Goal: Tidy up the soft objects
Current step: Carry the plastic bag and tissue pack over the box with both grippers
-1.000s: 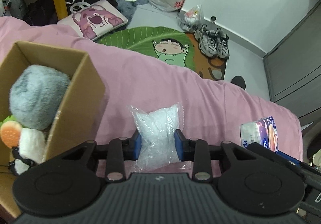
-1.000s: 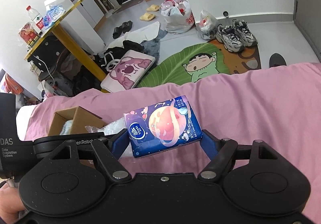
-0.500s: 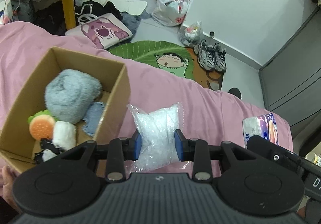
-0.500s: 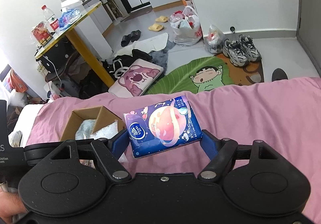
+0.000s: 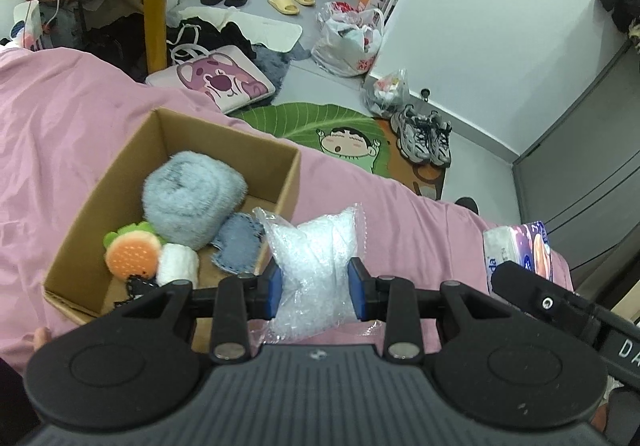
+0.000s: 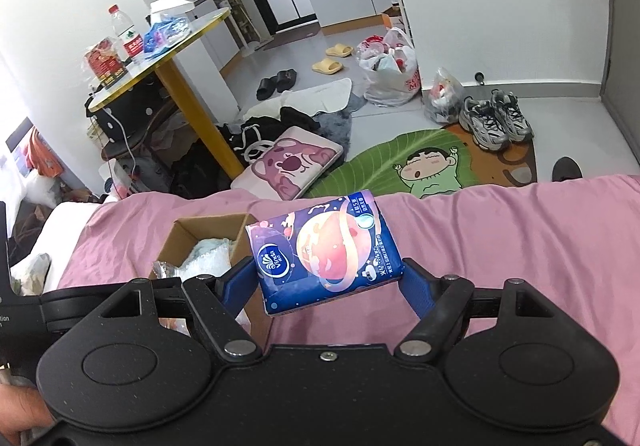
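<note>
A: What is held by each claw, and where is the box?

B: A clear bag of white beads [image 5: 316,270] is pinched at its waist by the left gripper [image 5: 315,288], the blue pads pressed into the plastic; a pack of tissues [image 6: 324,254] is clamped across its width by the right gripper [image 6: 326,282]; both are carried above the pink bedcover [image 5: 72,118]. In the left view the cardboard box [image 5: 294,182] is seen at about ten o'clock from the bag, with its near wall just beside the bag's left edge; inside it a grey fluffy roll [image 5: 194,198], an orange plush toy [image 5: 132,256], a white plush piece [image 5: 178,266] and a denim patch [image 5: 238,248] are already laid.

A: What could be spoiled from here?

B: The bag is judged slippery and loose-filled; if the pinch is eased before the opening is cleared, it could be dropped onto the rim or the bedcover; the thin film could also be snagged on the cardboard edge. The box is light and set on soft bedding, so it could be tipped or pushed if struck. In the right view the box is at nine o'clock from the pack and the two grippers are close together; a knock between them is likely if both loads are lowered at once.
</note>
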